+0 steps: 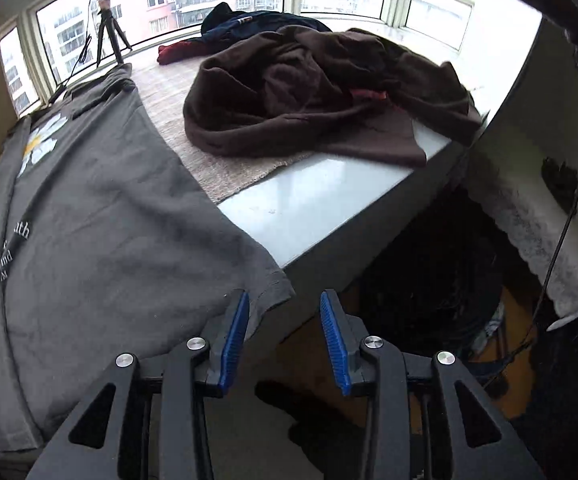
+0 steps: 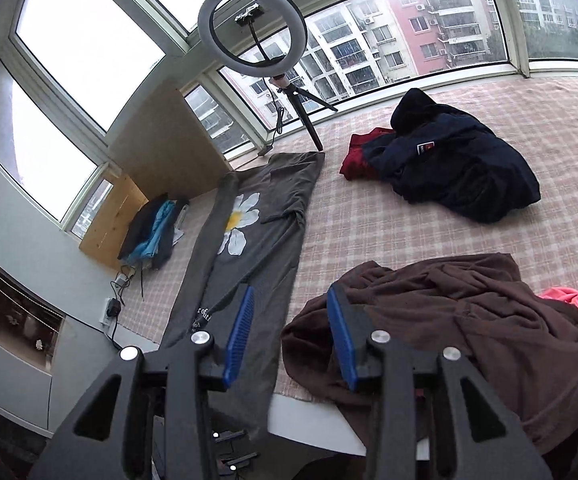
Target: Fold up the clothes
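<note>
Left wrist view: left gripper (image 1: 283,322) jaws apart, empty, the grey daisy T-shirt (image 1: 101,216) hem corner just ahead-left, probably nearer than the right gripper (image 2: 290,322), also spread, hovering above; shirt runs lengthwise away

apartment bay window (image 2: 409,32), clothes piles (image 2: 461,168)

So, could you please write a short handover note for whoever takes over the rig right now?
Left gripper: open, empty, at the near hem corner of the grey T-shirt.
Right gripper: open, empty, above the near edge between the grey shirt and the brown garment.
Done: grey shirt lies in a long strip on the checked cloth, sides apparently folded in.
Left: finish folding it; then the crumpled brown garment, the navy jacket and the red item beside it.
</note>
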A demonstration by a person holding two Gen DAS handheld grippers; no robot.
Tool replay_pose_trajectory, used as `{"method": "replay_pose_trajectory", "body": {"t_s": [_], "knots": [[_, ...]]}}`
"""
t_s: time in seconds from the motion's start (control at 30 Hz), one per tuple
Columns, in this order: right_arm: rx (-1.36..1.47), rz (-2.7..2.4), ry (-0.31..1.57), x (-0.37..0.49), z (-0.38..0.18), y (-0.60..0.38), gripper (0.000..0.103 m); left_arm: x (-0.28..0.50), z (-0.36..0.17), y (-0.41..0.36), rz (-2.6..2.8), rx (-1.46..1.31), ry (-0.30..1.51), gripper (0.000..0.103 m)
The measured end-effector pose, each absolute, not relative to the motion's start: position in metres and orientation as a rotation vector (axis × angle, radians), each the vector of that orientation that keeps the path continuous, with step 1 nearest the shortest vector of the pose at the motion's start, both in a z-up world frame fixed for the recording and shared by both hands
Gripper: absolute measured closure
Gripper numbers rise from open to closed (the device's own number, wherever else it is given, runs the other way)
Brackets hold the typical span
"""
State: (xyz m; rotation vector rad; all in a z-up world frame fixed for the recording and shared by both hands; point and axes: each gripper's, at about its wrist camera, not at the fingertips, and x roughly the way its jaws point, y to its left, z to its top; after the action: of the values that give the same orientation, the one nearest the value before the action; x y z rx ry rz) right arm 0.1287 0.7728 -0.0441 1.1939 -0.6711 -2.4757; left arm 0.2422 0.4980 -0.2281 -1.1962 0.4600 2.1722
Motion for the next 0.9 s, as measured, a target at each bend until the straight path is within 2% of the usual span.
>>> {"method": "replay_pose_trajectory", "body": {"t_s": [0.1,0.17,0.23,0.3,0.37,0.5,0.6,0.77,0.83,0.9], "knots": [[1.219,-2.438,-0.681,0.127,-0.054,0.764,0.065,0.245,-0.238,0.514,2.227,-1.158,0.616,0.066],[1.248,-2.419,-0.663,0.119,-0.061,0.756,0.065,0.24,-0.237,0.512,2.244,-1.161,0.583,0.068],[1.274,-2.398,-0.625,0.107,-0.066,0.745,0.065,0.234,-0.236,0.509,2.258,-1.166,0.542,0.093],[1.288,-2.384,-0.587,0.083,-0.071,0.733,0.065,0.229,-0.227,0.498,2.251,-1.183,0.439,0.098],[1.299,-2.379,-0.55,0.053,-0.078,0.72,0.058,0.223,-0.218,0.486,2.241,-1.198,0.337,0.099],[1.366,-2.42,-0.442,-0.041,-0.108,0.688,0.058,0.212,-0.202,0.46,2.219,-1.232,0.115,0.099],[1.514,-2.393,-0.433,-0.121,-0.156,0.668,0.058,0.205,-0.195,0.434,2.214,-1.267,-0.057,0.099],[1.723,-2.275,-0.618,-0.201,-0.226,0.656,0.058,0.192,-0.198,0.411,2.222,-1.326,-0.21,0.099],[1.735,-2.207,-0.703,-0.212,-0.239,0.653,0.057,0.192,-0.199,0.405,2.211,-1.32,-0.28,0.099],[1.712,-2.201,-0.706,-0.219,-0.235,0.647,0.057,0.193,-0.2,0.402,2.197,-1.313,-0.339,0.099]]}}
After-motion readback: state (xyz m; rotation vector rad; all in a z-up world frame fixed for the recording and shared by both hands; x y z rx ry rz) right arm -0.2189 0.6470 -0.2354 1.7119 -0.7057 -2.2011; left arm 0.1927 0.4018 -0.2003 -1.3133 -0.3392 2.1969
